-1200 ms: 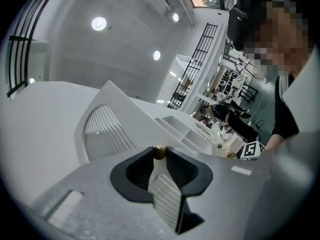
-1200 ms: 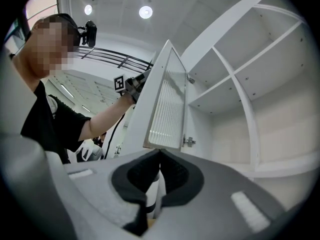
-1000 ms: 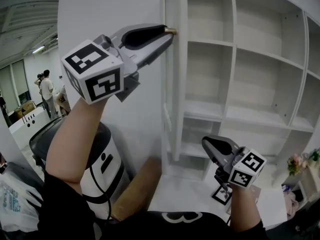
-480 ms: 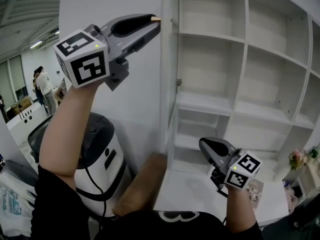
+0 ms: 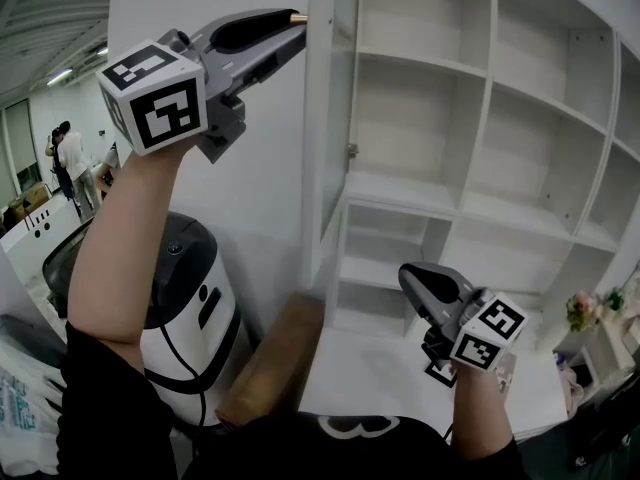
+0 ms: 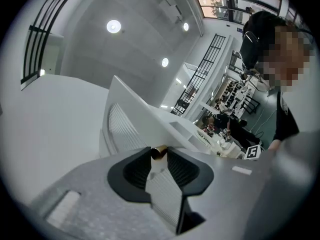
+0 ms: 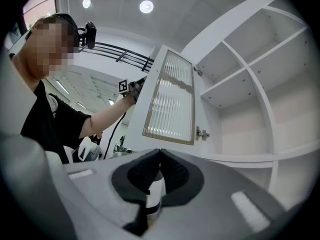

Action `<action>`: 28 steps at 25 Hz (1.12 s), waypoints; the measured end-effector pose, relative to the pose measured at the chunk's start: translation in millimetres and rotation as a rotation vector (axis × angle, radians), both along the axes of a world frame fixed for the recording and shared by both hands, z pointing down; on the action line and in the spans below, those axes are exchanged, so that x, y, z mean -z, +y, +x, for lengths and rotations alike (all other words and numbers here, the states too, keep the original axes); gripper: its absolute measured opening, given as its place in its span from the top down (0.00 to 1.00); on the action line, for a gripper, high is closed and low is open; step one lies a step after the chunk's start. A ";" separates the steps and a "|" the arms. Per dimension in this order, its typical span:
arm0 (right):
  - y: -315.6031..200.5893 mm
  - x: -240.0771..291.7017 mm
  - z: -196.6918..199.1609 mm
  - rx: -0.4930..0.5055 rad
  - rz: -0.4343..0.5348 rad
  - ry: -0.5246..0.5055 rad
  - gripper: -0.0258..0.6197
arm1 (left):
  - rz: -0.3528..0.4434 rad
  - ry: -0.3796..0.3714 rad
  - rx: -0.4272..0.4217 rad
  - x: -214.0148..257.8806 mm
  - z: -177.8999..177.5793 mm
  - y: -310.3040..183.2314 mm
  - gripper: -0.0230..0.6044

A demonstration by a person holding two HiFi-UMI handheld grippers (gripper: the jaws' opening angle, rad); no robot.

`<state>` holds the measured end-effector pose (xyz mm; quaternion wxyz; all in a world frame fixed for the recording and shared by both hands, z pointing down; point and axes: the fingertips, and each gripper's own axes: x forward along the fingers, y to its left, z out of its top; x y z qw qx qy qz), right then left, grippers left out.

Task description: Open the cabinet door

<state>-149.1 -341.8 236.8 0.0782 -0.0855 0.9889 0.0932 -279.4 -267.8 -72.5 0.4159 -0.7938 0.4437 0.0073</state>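
Note:
The white cabinet door point(image 5: 325, 148) stands swung out towards me, nearly edge-on in the head view. Its ribbed glass panel point(image 7: 172, 101) shows in the right gripper view. My left gripper point(image 5: 296, 23) is raised at the door's upper edge, its pads closed on the small brass door knob point(image 6: 160, 150). The same grip shows in the left gripper view, where the left gripper point(image 6: 159, 157) has the knob pinched between its tips. My right gripper point(image 5: 408, 276) hangs low in front of the lower shelves, shut with nothing in it; its tips meet in the right gripper point(image 7: 159, 158) view.
Open white shelves point(image 5: 480, 88) fill the cabinet behind the door. A white and black machine point(image 5: 185, 288) stands below my left arm, with a brown board point(image 5: 275, 358) leaning beside it. A white counter point(image 5: 370, 373) lies below. People point(image 5: 65, 158) stand far left.
My left gripper has moved left with the knob, and the door has swung further out from the cabinet. More of the shelves shows. The right gripper has hardly shifted.

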 end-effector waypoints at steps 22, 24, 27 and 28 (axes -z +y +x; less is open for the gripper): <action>96.7 -31.1 94.3 0.080 -0.075 0.040 0.96 | -0.249 0.209 0.022 -154.0 78.7 98.9 0.70; 111.3 -35.9 105.9 0.088 -0.088 0.034 0.96 | -0.309 0.265 0.024 -190.3 95.3 110.0 0.77; 133.6 -46.3 123.6 0.097 -0.116 0.033 0.96 | -0.419 0.365 0.016 -249.6 124.3 121.5 0.81; 140.6 -48.3 128.8 0.101 -0.123 0.028 0.96 | -0.453 0.391 0.011 -267.2 134.4 125.5 0.82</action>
